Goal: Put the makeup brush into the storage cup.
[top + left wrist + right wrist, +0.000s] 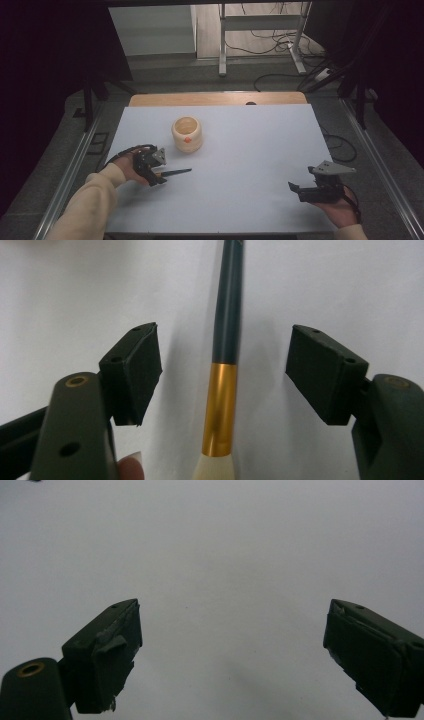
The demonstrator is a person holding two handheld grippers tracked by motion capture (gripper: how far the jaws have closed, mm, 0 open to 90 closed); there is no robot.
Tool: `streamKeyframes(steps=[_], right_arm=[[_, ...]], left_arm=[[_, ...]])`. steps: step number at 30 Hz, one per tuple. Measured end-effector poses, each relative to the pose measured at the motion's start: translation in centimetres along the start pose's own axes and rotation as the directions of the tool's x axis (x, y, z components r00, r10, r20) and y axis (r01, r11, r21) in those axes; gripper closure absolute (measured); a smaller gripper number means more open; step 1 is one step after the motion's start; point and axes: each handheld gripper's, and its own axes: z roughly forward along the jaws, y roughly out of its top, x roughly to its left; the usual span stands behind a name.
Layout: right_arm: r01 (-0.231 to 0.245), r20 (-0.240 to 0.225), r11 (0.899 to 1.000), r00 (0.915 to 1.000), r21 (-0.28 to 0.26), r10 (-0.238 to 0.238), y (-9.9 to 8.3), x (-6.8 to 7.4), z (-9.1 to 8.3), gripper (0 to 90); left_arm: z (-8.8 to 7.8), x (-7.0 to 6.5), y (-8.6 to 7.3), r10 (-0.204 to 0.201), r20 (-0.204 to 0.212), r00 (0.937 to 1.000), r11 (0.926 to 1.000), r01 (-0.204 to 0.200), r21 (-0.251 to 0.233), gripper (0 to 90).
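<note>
I take the white table (240, 165) as my frame and the cream pot (187, 133) on it as my landmark; everything else I place from that pot. My left gripper (159, 179) sits on the near-left side of the pot, much closer to it than my right gripper (295, 188), which hangs well off to the pot's near-right over bare table with its jaws wide apart and nothing between them. The brush (226, 360) lies flat on the table just near of the pot, below my left gripper; its long axis runs across the table, dark handle pointing right, gold ferrule (220, 407) and pale bristles (215, 467) toward my left hand. In the left gripper view that axis runs straight up between the two jaws, both pads (137, 372) standing clear of it on either side; so the jaws are partly open, straddling the brush near the ferrule, gripping nothing yet. I judge a plain squeeze across the handle is what comes next.
</note>
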Motion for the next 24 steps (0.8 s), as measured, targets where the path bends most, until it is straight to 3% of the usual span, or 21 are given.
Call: streamKeyframes(steps=[18,24], right_arm=[[-0.001,0.001,1.0,1.0,0.0,0.001,0.01,-0.03,-0.02,9.0],[0.0,0.001,1.0,1.0,0.002,0.0,-0.03,0.0,0.04,9.0]], left_arm=[[0.56,0.34,0.05,0.009,0.03,0.9995,0.9992,-0.01,0.038,53.0],[0.63,0.41,0.35,-0.006,0.068,0.9977,0.9989,0.003,0.047,69.3]])
